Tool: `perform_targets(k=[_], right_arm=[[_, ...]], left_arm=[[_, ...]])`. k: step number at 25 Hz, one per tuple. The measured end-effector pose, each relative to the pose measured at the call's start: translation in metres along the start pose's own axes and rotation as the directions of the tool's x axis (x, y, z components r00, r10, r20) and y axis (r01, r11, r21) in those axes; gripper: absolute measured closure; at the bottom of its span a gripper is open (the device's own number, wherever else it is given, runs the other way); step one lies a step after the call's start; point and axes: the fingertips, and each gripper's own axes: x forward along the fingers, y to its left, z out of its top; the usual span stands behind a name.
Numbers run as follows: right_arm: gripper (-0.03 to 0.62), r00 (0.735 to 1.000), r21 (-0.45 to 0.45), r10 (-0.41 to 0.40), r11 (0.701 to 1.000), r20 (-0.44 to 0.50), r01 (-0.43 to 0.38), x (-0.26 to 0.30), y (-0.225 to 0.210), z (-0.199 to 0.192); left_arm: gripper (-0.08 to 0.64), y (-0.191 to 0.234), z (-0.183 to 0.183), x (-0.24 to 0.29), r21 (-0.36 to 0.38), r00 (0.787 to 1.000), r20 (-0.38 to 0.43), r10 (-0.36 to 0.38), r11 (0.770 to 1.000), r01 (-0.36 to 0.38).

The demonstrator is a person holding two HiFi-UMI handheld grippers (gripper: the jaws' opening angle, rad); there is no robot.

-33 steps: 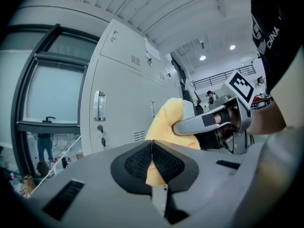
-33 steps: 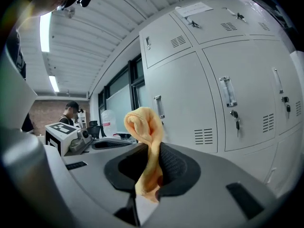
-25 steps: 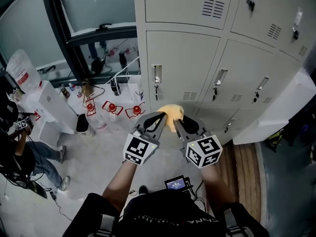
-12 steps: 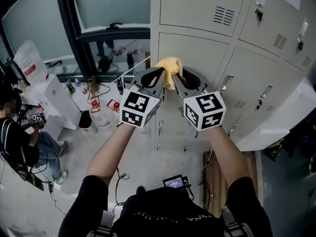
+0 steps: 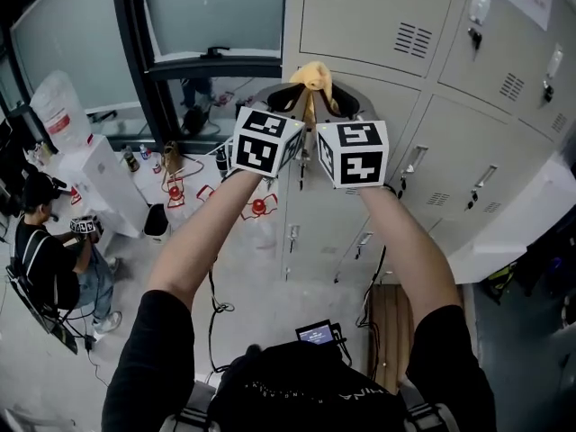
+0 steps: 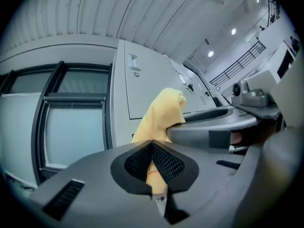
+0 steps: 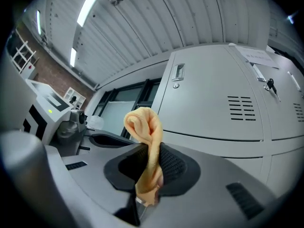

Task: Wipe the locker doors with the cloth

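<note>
A yellow cloth (image 5: 315, 76) is being held up by both grippers at once, close in front of the grey locker doors (image 5: 369, 12). Whether it is touching them cannot be told. One part of the cloth is being pinched tight in the jaws of the left gripper (image 5: 290, 97), and another part is being clamped in the right gripper (image 5: 338, 103) just beside it. The bunched top of the cloth is sticking up between them.
</note>
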Motion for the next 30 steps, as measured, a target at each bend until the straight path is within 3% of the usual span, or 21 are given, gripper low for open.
perform_targets(k=[5, 30], right_arm=[[0.508, 0.998, -0.046, -0.057, 0.997, 0.003, 0.057, 0.012, -0.007, -0.003], [0.508, 0.996, -0.022, -0.091, 0.996, 0.007, 0.091, 0.022, -0.029, -0.016]], left_arm=[[0.540, 0.002, 0.001, 0.012, 0.007, 1.000, -0.012, -0.001, 1.000, 0.001], [0.540, -0.005, -0.005, 0.030, 0.027, 0.998, -0.040, -0.049, 0.998, 0.050]])
